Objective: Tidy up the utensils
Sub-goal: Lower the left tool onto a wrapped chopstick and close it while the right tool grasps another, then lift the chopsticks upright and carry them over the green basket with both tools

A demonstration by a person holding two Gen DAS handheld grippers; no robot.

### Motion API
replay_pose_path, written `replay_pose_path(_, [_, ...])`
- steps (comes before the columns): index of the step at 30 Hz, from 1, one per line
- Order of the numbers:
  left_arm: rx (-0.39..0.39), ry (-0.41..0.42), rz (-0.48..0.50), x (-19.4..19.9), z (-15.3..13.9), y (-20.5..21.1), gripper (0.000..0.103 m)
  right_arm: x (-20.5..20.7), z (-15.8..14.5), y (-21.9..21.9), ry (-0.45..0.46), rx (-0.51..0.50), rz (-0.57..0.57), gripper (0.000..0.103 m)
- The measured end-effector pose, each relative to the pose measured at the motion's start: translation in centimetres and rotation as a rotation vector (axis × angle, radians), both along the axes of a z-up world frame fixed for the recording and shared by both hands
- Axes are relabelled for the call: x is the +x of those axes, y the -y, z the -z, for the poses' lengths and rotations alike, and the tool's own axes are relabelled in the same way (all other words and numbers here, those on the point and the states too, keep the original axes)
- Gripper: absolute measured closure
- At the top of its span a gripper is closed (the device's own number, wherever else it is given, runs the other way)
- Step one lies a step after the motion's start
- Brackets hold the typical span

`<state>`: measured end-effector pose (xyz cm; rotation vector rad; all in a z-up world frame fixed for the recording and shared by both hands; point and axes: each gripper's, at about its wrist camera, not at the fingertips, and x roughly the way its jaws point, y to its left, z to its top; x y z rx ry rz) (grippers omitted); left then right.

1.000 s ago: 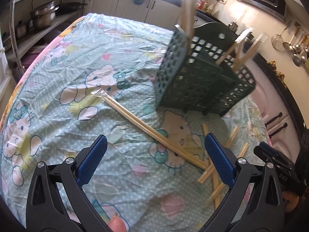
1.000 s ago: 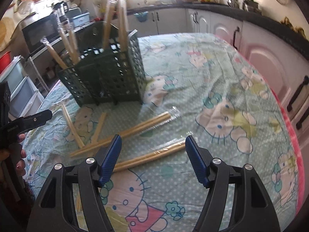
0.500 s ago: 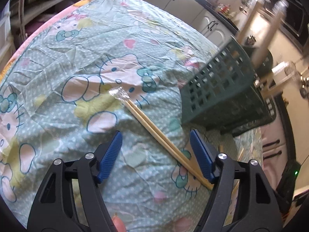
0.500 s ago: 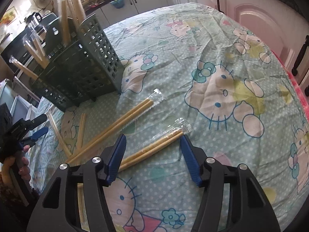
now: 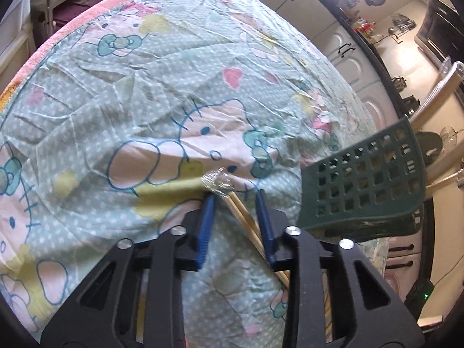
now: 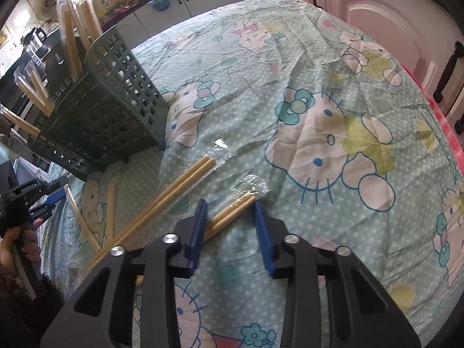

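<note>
A: What has moved since the earlier frames?

B: Both grippers have come down close to the cloth, and their jaws, wide before, are now narrow. The left gripper (image 5: 235, 200) has travelled across the table to the wrapped end of one pair of chopsticks.

A: Start from the left. What is in the container?

B: In the right wrist view the green basket (image 6: 116, 101) stands on the left, on the patterned tablecloth (image 6: 304, 72). It is a slotted holder with at least two compartments. Wrapped chopsticks stand tilted in it. I count about three bundles, but the far ones are blurred, so I cannot be sure of it.

A: And on the cloth?

B: Just beside the basket lie two loose sticks (image 6: 110, 203). Then comes a first wrapped pair (image 6: 185, 182), then a second wrapped pair (image 6: 232, 208) further right. So two wrapped pairs lie flat.

A: What do the grippers do?

B: The right gripper (image 6: 230, 206) is closing. The second wrapped pair lies between its blue pads, touching the left pad only; it is not clenched yet. The left gripper is closing also. Its pair (image 5: 246, 217) passes between the pads and leans on the right one, so it is not yet grasped. The person's other hand (image 6: 17, 237) shows at the left edge.
</note>
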<state>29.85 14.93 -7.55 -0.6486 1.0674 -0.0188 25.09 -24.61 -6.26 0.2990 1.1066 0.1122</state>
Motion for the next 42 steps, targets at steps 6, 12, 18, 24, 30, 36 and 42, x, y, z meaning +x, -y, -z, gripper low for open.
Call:
replay_pose_path(6, [-0.016,-0.003,-0.006,0.0,0.3,-0.9,0.094,0.1,0.0,1.0,-0.004,0.061,0.023,0.086])
replay_pose_path(12, [-0.071,0.027,-0.014,-0.3,0.8,-1.8,0.097,0.1,-0.4,1.6,0.008,0.141,0.026,0.091])
replay_pose_path(18, [-0.068,0.087,-0.017,-1.2,0.1,-2.1,0.098,0.1,-1.7,1.1,0.054,0.162,-0.013,0.092])
replay_pose_path(24, [-0.033,0.174,-0.012,-2.8,-2.3,-2.4,0.099,-0.3,-3.6,-0.1,0.118,0.159,-0.078,0.095])
replay_pose_path(30, [0.005,0.260,0.014,-4.8,-5.0,-1.9,0.099,-0.9,-5.6,-1.5,0.175,0.152,-0.140,0.096])
replay_pose_path(36, [0.023,0.356,0.056,-6.5,-8.3,-0.1,0.100,-1.6,-7.7,-3.2,0.230,0.157,-0.209,0.097])
replay_pose_path(42, [0.054,0.442,0.132,-7.8,-11.4,2.7,0.101,-2.4,-9.4,-4.5,0.274,0.150,-0.264,0.098])
